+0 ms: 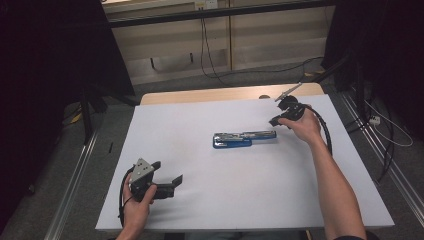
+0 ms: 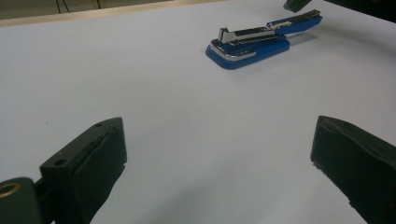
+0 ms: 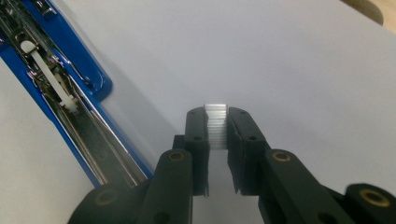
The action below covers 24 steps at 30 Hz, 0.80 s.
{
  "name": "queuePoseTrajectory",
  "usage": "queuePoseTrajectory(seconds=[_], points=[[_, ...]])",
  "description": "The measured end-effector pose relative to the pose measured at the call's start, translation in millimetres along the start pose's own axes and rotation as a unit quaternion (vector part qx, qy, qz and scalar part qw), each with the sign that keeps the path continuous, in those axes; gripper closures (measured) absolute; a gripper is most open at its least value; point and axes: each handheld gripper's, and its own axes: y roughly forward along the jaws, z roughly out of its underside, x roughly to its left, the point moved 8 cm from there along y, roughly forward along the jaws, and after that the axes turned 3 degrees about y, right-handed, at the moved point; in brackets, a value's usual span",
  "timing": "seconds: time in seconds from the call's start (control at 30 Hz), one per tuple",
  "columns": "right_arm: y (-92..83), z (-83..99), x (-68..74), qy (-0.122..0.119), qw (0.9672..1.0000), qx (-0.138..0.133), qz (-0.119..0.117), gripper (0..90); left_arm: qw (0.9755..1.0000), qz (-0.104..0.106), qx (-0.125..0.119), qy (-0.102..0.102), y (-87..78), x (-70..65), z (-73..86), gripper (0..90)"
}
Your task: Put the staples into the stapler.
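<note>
- Staples: a silvery strip, pinched between the 2 black jaws of the right tool, its top end level with the jaw tips in the right gripper view.
- Right tool: jaws narrow, pressed on the staples from both sides; in the high view it sits at the far right of the worktop, in the person's right hand, just beyond the right end of the stapler.
- Stapler: blue with bright metal parts, lying swung open near the middle of the white worktop; in the high view the blue base is at the left and the long metal arm stretches right.
- In the right gripper view the open stapler runs down the left side, its staple channel and a white pusher piece showing; the staples hang just beside it, apart from it.
- Left tool: jaws wide with nothing between them, held in the left hand at the near left of the worktop, well apart from the stapler.
- In the left gripper view both pads stand far apart above bare worktop, with the stapler ahead at the upper right.
</note>
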Motion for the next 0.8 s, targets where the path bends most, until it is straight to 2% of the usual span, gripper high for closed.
queuePoseTrajectory(seconds=[0.07,0.2,0.6,0.8], points=[[0.0,-2.1,3.6,-0.012,0.9999,-0.005,0.002,79.0,1.0000,0.001,0.002,0.001,0.1,-0.1,0.5,3.8],[-0.7,-8.1,8.5,-0.021,0.9996,-0.018,0.005,79.0,1.0000,-0.001,0.000,0.001,-0.6,-0.2,0.1,4.0],[-7.5,-22.0,24.9,-0.042,0.9979,-0.048,-0.008,79.0,1.0000,0.002,0.000,0.003,-0.3,-0.8,-0.1,4.0],[-9.5,-26.2,33.9,-0.051,0.9964,-0.063,-0.024,79.0,1.0000,0.001,-0.001,0.000,-0.7,0.1,0.2,4.0]])
